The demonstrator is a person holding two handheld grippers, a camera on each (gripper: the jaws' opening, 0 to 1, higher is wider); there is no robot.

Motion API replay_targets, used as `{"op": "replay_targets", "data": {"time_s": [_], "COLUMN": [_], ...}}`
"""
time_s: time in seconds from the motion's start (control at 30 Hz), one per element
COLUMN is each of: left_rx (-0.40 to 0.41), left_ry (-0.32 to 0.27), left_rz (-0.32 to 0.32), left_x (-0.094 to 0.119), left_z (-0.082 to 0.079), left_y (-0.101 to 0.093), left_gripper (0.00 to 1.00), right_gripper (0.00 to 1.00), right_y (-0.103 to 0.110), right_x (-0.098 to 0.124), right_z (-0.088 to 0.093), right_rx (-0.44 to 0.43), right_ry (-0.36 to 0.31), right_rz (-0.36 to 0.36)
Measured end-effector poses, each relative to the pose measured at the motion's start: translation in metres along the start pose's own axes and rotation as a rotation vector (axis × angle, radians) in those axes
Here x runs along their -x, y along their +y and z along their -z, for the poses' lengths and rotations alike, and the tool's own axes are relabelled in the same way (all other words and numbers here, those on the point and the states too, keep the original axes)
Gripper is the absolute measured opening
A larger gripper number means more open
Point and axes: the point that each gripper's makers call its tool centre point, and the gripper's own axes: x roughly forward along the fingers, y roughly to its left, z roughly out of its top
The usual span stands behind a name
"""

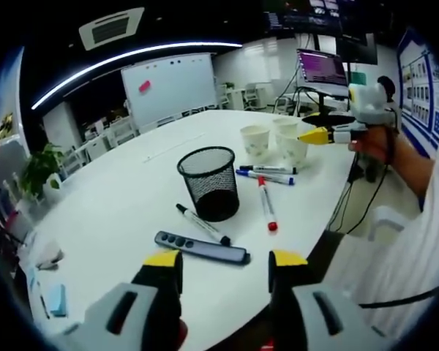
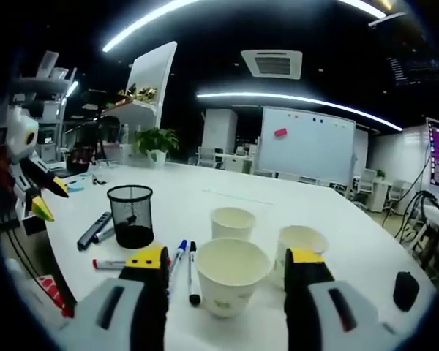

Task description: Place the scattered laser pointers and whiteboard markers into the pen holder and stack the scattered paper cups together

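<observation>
Rear cup [image 2: 301, 241] — half-hidden behind tongs [image 2: 228, 281].

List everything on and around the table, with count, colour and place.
Pen holder: 1, black mesh, table centre.
Laser pointer: 1, dark, in front of the holder.
Markers: 4; black-capped by the holder, red and two blue toward the cups.
Paper cups: 3, white, standing apart.
Whiteboard: 1, white, behind the table.
Plant: 1, green, beyond the table.
Left gripper: open.
Right gripper: open, astride the nearest cup.
</observation>
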Motion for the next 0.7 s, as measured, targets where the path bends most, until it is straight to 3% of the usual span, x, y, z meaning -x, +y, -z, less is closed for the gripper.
{"op": "replay_targets", "data": {"time_s": [0.7], "left_rx": [-0.001], "left_ry": [-0.001], "left_rz": [-0.004], "left_x": [0.003], "left_z": [0.001], "left_y": [0.000], "left_gripper": [0.48], "right_gripper": [0.59], "right_y": [-0.008], "right_x": [-0.012], "right_z": [0.018], "right_rx": [-0.036], "right_ry": [0.034], "right_rz": [0.011]}}
